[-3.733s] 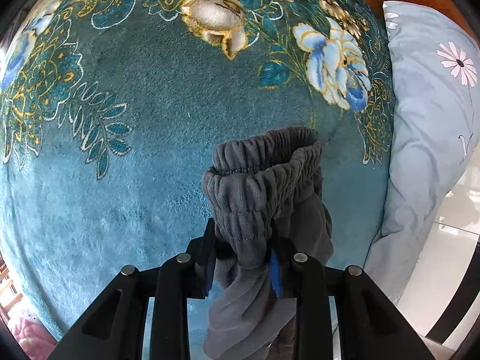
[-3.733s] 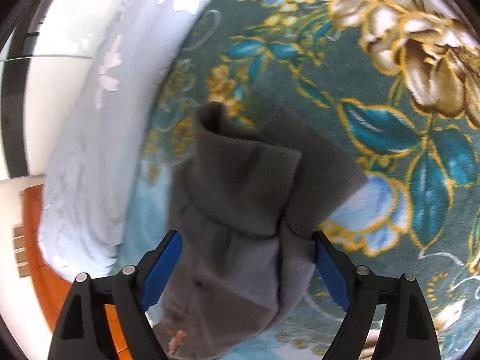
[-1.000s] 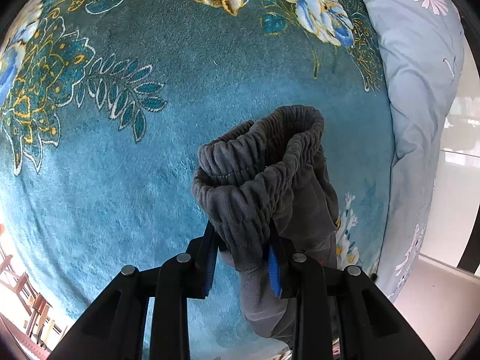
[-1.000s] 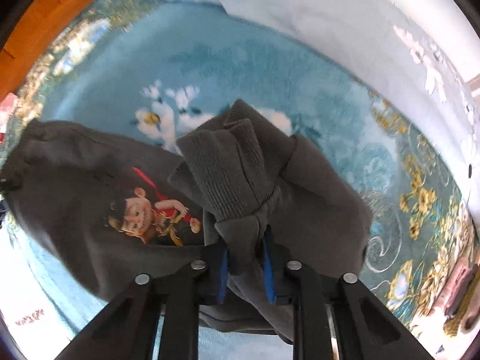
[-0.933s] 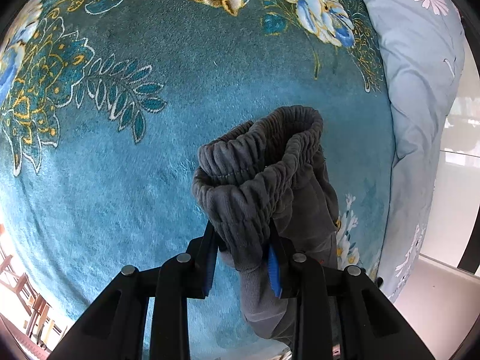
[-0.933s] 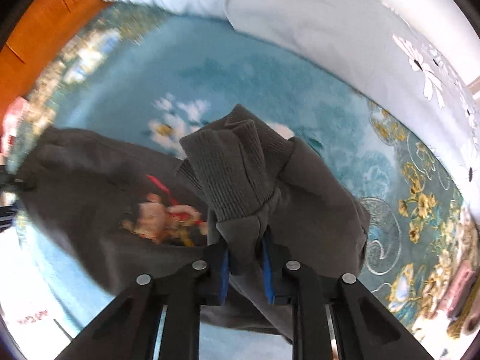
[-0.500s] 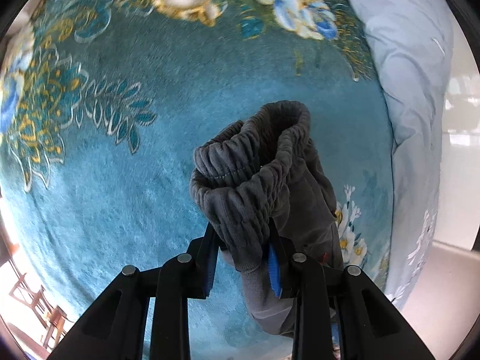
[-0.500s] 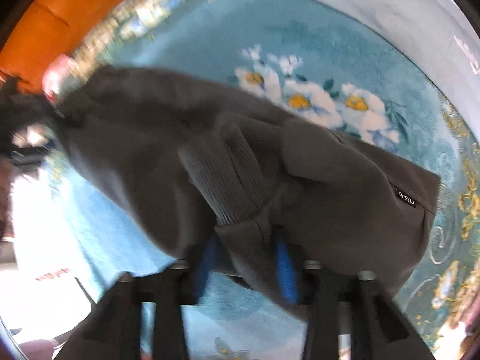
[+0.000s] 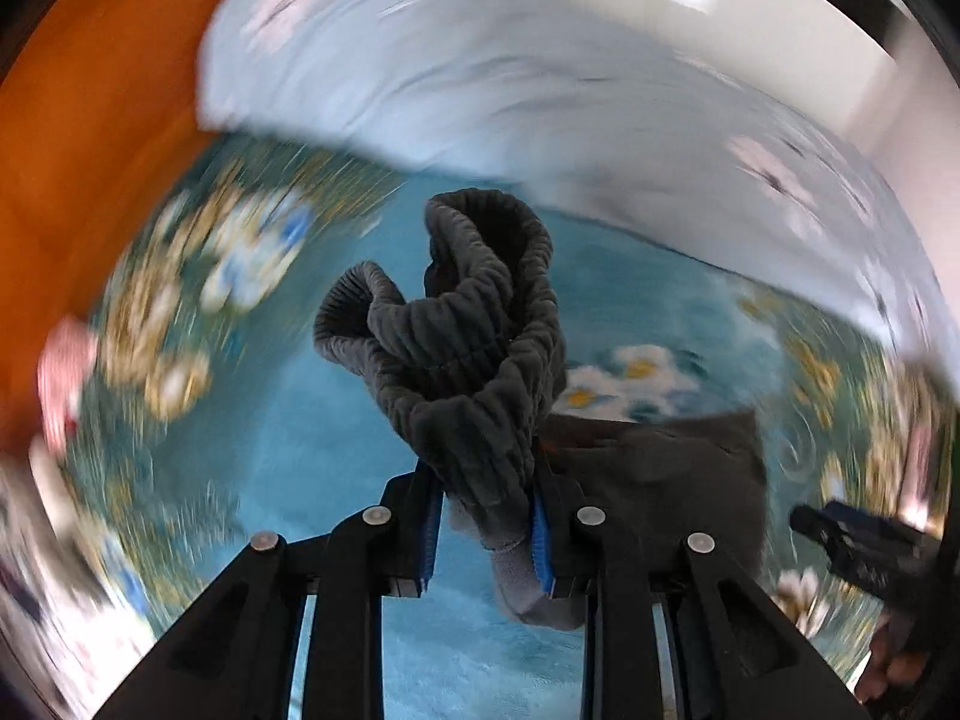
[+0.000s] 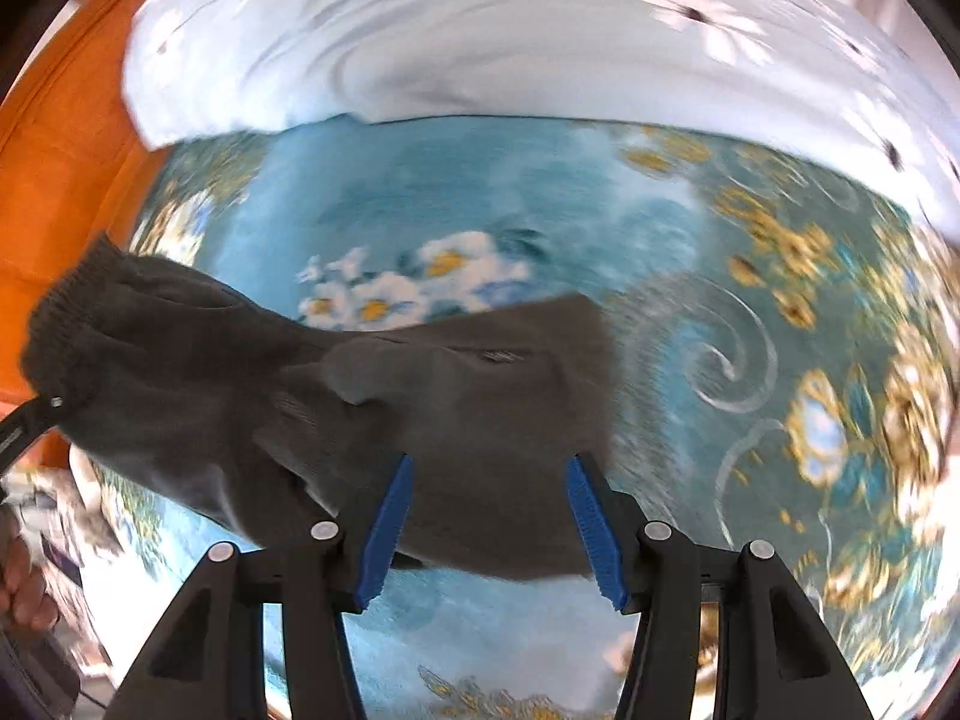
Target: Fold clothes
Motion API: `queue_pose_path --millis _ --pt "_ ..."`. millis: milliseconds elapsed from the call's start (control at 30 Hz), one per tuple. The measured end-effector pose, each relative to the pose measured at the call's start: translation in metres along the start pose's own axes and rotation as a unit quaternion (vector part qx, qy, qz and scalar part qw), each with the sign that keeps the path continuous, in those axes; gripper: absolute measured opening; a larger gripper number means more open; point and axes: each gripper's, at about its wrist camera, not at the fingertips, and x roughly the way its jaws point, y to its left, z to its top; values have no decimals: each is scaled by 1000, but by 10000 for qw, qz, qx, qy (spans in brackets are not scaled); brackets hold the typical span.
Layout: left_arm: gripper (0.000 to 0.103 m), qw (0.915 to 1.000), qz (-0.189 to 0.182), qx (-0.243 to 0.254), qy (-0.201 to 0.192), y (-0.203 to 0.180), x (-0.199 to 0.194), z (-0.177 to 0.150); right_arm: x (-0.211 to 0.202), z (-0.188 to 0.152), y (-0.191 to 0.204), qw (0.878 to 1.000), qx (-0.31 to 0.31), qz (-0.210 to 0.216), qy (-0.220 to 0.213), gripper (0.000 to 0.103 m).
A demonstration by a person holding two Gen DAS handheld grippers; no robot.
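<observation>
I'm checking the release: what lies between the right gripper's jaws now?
In the right wrist view, the right gripper has just been opening; between its jaws shows only the grey garment lying on the blue floral blanket, untouched by the pads.

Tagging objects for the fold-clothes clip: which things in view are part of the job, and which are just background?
Part of the job:
- grey garment, lying on the blanket
- its elastic waistband, clamped in the left hand-held gripper
- right hand-held gripper, jaws apart, just opened, gripping nothing

Just lying about:
- teal floral blanket
- pale blue daisy-print pillow
- orange wooden surface
</observation>
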Motion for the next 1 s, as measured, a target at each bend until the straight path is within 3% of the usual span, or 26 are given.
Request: queue_pose_path --millis 133,300,433,467,533,700,833,1000 --pt "26 9945 -107 1035 -131 -75 -14 -4 -12 -15 -42 9979 641 -23 -84 58" --pt "26 9802 -91 1967 182 -154 0 -22 -34 -26 -80 9950 961 -126 -230 58" --pt "30 9670 208 2502 441 -186 14 -38 -49 -37 -107 9930 1108 -242 -317 58" --pt "35 9648 249 2566 526 -190 16 -42 -52 -40 -115 9920 1192 -282 -317 58" --pt "37 9619 285 2619 732 -195 21 -47 -55 -46 -129 9894 1383 -313 -308 58" --pt "45 9626 181 2497 1036 -198 24 -45 -58 -51 -147 9859 1618 -303 -308 58" --pt "49 9652 -334 2314 1173 -198 18 -33 -56 -44 -146 9869 1561 -263 -327 58" --pt "50 9614 -1331 2277 791 -188 -10 -15 -49 -30 -135 9884 1481 -101 -304 58"
